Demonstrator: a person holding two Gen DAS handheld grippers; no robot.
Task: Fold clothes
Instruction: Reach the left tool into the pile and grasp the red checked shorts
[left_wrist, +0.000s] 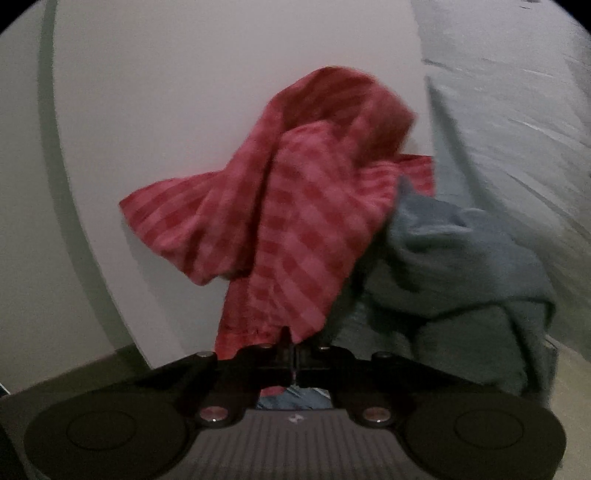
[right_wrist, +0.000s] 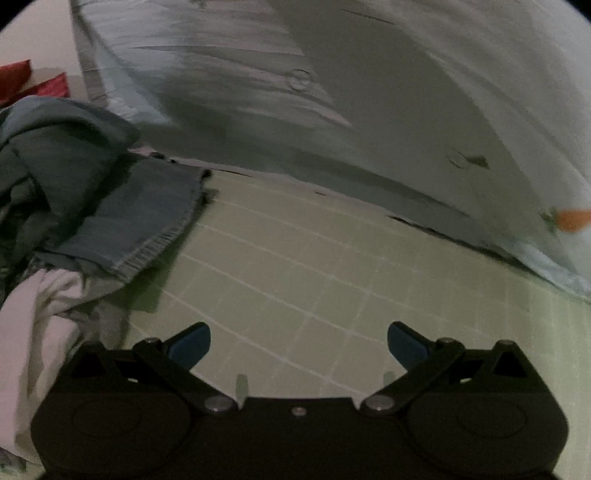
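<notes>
A red checked cloth (left_wrist: 295, 206) hangs crumpled in the left wrist view, lifted off the surface, with my left gripper (left_wrist: 293, 350) shut on its lower edge. Beside it on the right lies a heap of grey-blue cloth (left_wrist: 461, 266). In the right wrist view my right gripper (right_wrist: 299, 343) stands open over the green gridded mat (right_wrist: 314, 266), with nothing between its blue fingertips (right_wrist: 190, 343). The same grey-blue cloth (right_wrist: 92, 184) is heaped at the left, its stitched hem resting on the mat. A pale cloth (right_wrist: 44, 306) lies under it. A scrap of the red cloth (right_wrist: 22, 81) shows at the far left.
A pale wall (left_wrist: 184, 92) stands behind the red cloth. Grey sheeting (right_wrist: 332, 92) rises behind the mat and runs along its far edge. An orange blur (right_wrist: 572, 219) sits at the right rim. The mat in front of my right gripper is bare.
</notes>
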